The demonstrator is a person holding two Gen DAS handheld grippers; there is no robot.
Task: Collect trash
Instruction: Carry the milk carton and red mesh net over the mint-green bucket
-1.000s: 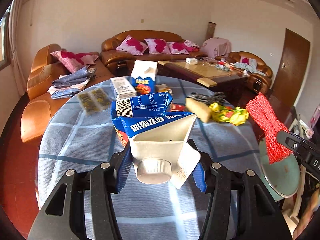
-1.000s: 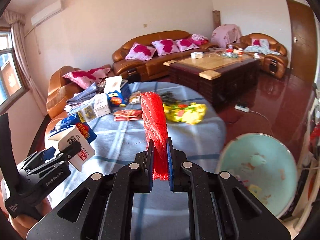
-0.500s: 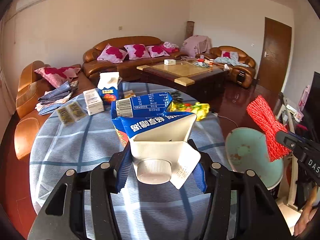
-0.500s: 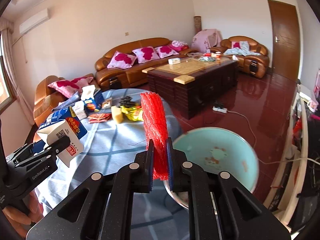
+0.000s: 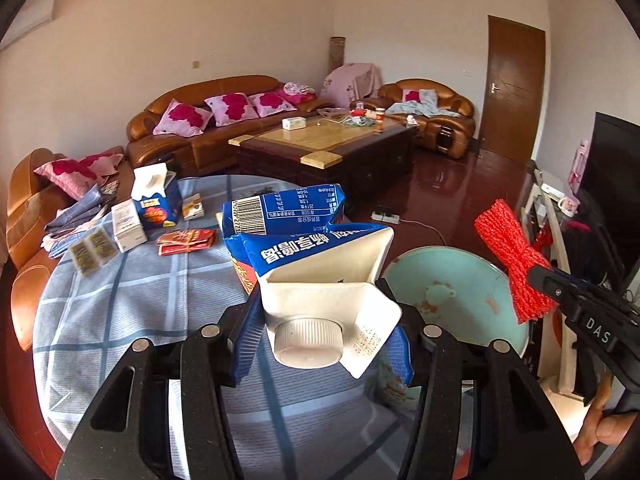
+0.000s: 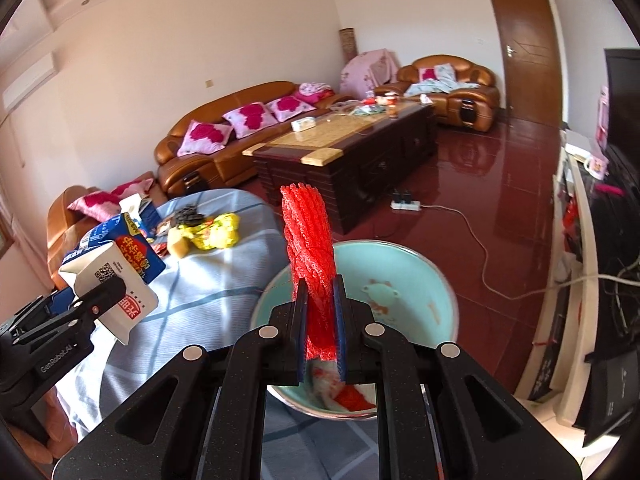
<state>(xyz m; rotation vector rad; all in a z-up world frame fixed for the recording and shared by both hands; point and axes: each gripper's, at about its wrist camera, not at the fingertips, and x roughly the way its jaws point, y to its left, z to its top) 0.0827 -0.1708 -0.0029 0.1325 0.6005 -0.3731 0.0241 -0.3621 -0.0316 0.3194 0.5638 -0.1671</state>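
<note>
My left gripper [image 5: 322,320] is shut on a crushed blue and white milk carton [image 5: 316,248] with a white screw cap, held above the round table [image 5: 132,300]. The carton also shows in the right wrist view [image 6: 116,268]. My right gripper [image 6: 320,312] is shut on a red foam net [image 6: 310,240], held over a light blue basin [image 6: 404,280] beside the table's right edge. The net [image 5: 512,256] and the basin [image 5: 452,292] also show in the left wrist view.
On the checked tablecloth lie a blue tissue box [image 5: 154,196], small white boxes [image 5: 128,224], red wrappers [image 5: 186,237], a yellow wrapper [image 6: 214,232] and a sponge [image 6: 178,243]. Sofas [image 5: 208,128], a wooden coffee table [image 5: 324,148] and a TV stand [image 6: 588,280] surround it.
Both grippers have swung to the right, away from the table's middle. The basin has come closer, and the red net now hangs over it.
</note>
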